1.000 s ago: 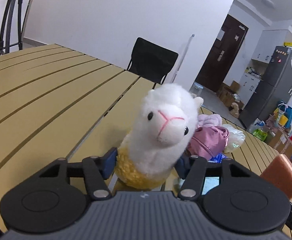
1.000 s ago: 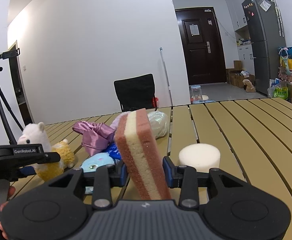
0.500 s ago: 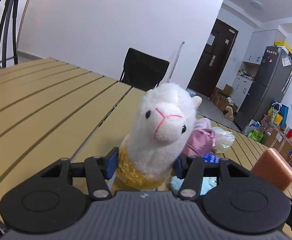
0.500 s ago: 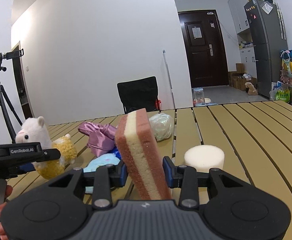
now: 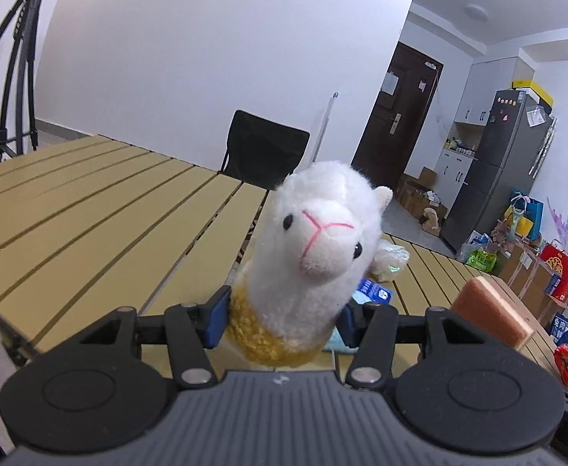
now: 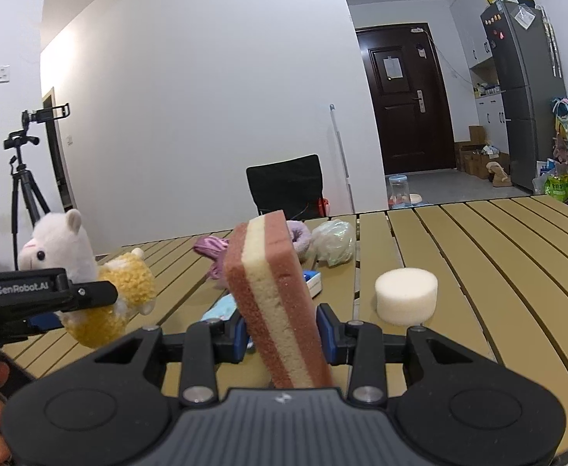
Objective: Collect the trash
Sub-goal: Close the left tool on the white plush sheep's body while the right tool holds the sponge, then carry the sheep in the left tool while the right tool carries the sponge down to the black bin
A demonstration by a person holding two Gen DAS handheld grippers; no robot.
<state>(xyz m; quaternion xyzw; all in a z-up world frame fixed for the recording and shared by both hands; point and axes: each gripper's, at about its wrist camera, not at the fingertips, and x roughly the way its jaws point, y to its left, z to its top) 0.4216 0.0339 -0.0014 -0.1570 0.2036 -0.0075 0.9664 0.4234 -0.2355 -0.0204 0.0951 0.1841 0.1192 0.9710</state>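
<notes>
A white and yellow alpaca plush point(image 5: 315, 256) fills the middle of the left wrist view, and my left gripper point(image 5: 284, 318) is shut on its yellow body, holding it above the slatted table point(image 5: 89, 225). The right wrist view shows the same plush point(image 6: 89, 272) at the left in the left gripper point(image 6: 47, 295). My right gripper point(image 6: 280, 332) is shut on a brown and cream layered sponge point(image 6: 272, 291), which stands tilted between the blue pads. That sponge point(image 5: 489, 314) also shows at the right of the left wrist view.
On the table point(image 6: 478, 272) lie a white round sponge point(image 6: 406, 295), a crumpled clear plastic bag point(image 6: 334, 242), purple cloth point(image 6: 214, 248), a blue packet point(image 6: 311, 279) and a light blue item point(image 6: 221, 308). A black chair point(image 6: 287, 186) stands behind, a tripod point(image 6: 23, 178) at left.
The left gripper has carried the plush up and back from the pile; the purple cloth is now hidden behind it. The right gripper has drawn back a little with the sponge.
</notes>
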